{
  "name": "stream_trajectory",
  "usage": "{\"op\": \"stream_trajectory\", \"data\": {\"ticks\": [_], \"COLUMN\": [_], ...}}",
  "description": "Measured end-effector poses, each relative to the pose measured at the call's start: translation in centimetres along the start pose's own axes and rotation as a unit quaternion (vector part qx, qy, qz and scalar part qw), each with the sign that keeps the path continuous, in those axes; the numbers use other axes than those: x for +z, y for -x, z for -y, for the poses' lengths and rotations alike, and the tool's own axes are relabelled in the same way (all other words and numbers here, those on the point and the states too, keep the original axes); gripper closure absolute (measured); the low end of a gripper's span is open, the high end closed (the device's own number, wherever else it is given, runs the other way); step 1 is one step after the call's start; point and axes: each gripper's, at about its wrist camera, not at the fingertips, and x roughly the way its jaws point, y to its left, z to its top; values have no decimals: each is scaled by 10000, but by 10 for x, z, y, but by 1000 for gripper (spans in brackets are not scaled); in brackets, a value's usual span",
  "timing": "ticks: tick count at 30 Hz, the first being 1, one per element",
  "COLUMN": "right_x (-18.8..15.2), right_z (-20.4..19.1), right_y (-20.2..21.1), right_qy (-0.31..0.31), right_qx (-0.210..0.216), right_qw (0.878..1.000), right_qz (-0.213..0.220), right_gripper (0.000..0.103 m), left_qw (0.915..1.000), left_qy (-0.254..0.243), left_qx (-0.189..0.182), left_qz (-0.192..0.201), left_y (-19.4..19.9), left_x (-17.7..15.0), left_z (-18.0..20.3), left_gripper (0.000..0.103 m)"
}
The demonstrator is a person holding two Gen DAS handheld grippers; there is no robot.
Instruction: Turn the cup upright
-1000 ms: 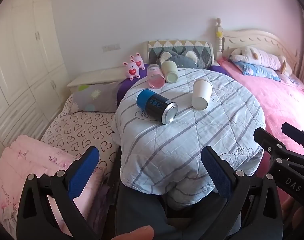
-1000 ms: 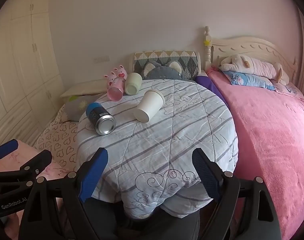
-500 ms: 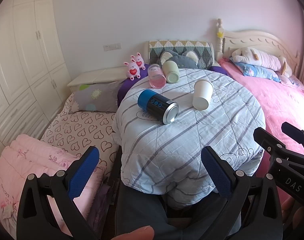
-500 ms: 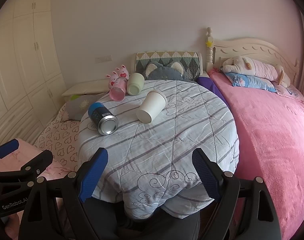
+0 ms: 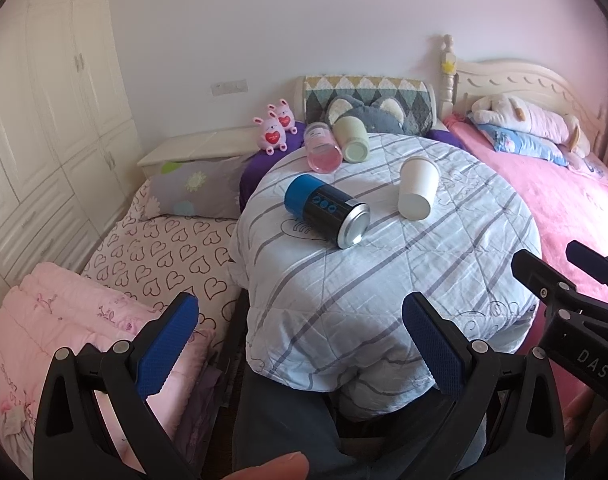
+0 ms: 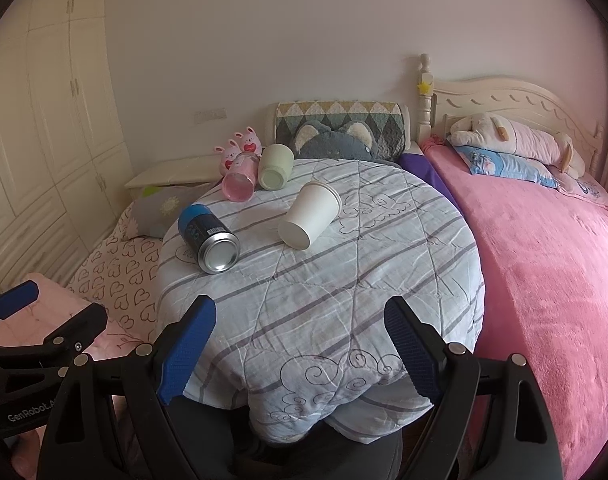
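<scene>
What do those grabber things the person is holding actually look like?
Both are black plastic tongs with triangular cut-outs and silver screws. Each finger ends in a blue pad with a fine textured grip. The left tongs carry white "GenRobot" lettering, seen from the right camera; the right tongs show "DAS" on their side. No cables or sleeves are visible.

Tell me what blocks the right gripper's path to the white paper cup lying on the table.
Nothing visible does. The open right gripper faces bare striped tablecloth up to the white paper cup, which lies on its side, base toward the gripper. The blue can lies off to the left, apart from it.
</scene>
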Motion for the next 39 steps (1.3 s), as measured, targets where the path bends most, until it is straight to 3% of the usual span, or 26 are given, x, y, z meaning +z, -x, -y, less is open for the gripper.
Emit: {"op": "stream_trajectory", "data": {"ticks": [22,33,39], "right_x": [21,48,80], "right_z": [-22,-30,-35], "right_y": [-60,-95,-129], "right_qy": [158,191,215], "right_qx": [-86,-92,-8], "right_qw": [9982,9961,9952], "right_qz": [-571,-853,-955], "right_gripper": [16,16,16], "left_qw": [9987,9975,9971], "left_qy": [188,219,246], "left_qx": [11,29,96], "left_qz": [-472,-672,-713], "left_y": [-62,-100,-132], "left_x": [19,53,82], "left_z": [-25,-36,-43], "left_gripper": [0,0,0]}}
